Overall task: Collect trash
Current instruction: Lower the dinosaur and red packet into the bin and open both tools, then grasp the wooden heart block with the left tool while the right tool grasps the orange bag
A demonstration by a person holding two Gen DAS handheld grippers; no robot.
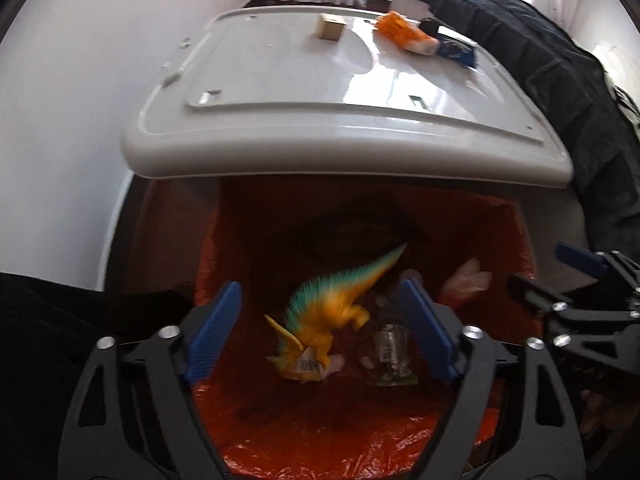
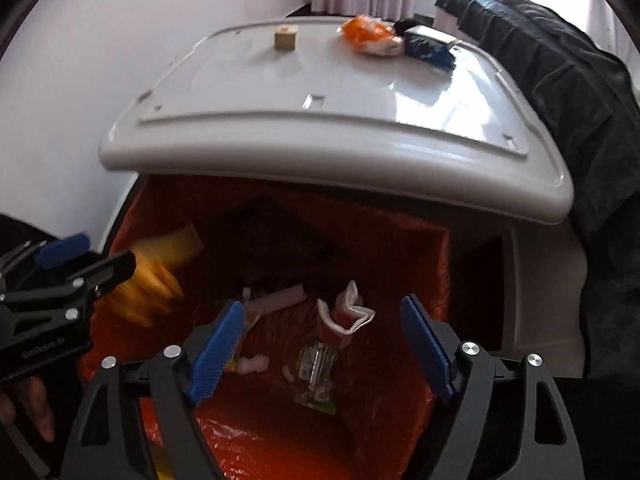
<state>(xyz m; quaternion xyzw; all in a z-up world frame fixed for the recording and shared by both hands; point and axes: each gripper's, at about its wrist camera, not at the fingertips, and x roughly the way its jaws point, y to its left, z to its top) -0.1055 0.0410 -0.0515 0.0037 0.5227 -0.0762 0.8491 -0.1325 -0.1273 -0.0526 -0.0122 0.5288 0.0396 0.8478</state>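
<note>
An orange-lined trash bin [image 1: 224, 240] [image 2: 432, 264] gapes below both grippers. My left gripper [image 1: 320, 284] [image 2: 106, 250] is open over it. A yellow and teal toy dinosaur [image 1: 340, 304] hangs loose between its blue pads, touching neither, and shows as a blur [image 2: 152, 280] in the right wrist view. My right gripper [image 2: 322, 302] [image 1: 538, 266] is also open. A crumpled white and red wrapper [image 2: 348, 316] [image 1: 468, 280] sits free in the gap below it. Clear and green wrappers [image 1: 394, 356] [image 2: 318, 376] lie at the bin's bottom.
A white plastic top [image 1: 280, 92] overhangs the bin's far side. It carries a small wooden block [image 1: 331, 26], an orange packet [image 1: 404, 32] and a blue packet [image 1: 456, 51]. A dark quilted jacket [image 1: 560, 80] drapes on the right. White wall stands left.
</note>
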